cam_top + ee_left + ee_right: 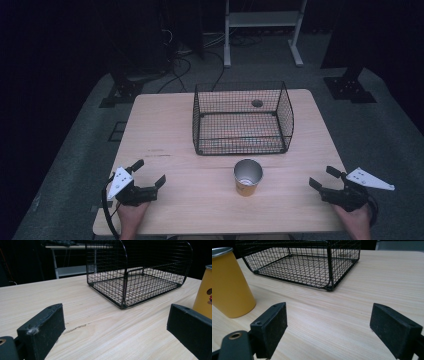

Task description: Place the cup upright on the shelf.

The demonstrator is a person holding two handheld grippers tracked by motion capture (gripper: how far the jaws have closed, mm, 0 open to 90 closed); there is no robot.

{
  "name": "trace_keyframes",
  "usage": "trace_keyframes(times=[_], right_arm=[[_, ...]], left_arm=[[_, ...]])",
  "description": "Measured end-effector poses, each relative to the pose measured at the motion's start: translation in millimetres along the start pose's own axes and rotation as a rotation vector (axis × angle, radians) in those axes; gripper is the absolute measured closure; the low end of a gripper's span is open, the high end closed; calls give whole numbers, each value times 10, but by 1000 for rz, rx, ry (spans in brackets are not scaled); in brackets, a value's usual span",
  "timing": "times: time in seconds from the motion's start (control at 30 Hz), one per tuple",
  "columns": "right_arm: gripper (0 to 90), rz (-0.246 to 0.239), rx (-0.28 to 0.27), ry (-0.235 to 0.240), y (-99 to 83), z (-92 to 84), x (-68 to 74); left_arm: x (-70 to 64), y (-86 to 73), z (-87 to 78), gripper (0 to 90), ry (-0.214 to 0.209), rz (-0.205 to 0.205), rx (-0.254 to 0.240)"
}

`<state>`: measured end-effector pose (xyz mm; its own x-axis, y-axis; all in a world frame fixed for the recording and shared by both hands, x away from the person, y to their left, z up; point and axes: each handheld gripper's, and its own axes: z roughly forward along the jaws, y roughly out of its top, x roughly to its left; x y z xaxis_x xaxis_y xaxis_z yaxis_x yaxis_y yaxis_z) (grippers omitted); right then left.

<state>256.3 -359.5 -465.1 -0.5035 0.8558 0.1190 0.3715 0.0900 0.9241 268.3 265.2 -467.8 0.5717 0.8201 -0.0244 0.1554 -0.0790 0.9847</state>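
Note:
A yellow cup (247,177) with a silvery inside stands upright on the wooden table (165,130), just in front of a black wire basket (242,119). My left gripper (148,172) rests near the table's front left, open, with nothing between its jaws; in the left gripper view the basket (140,272) lies ahead and the cup (205,293) sits at the right edge. My right gripper (325,177) rests at the front right, also open, nothing in it. The right gripper view has the cup (230,282) at the left and the basket (307,262) beyond.
The basket holds nothing and has a round hole in the tabletop (257,103) behind it. A white shelf frame (262,30) and cables (180,55) stand on the grey floor past the table. Bare tabletop lies between the grippers and the cup.

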Motion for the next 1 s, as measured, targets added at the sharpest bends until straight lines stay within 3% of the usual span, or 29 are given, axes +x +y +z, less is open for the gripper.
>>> trace_keyframes(times=[0.43, 1.0], right_arm=[[136, -54, -1, 32, 94, 33, 146], [136, -126, 51, 120, 254, 145, 394]], left_arm=[[-8, -1, -6, 8, -3, 4, 2], [-12, -1, -10, 8, -6, 5, 2]])
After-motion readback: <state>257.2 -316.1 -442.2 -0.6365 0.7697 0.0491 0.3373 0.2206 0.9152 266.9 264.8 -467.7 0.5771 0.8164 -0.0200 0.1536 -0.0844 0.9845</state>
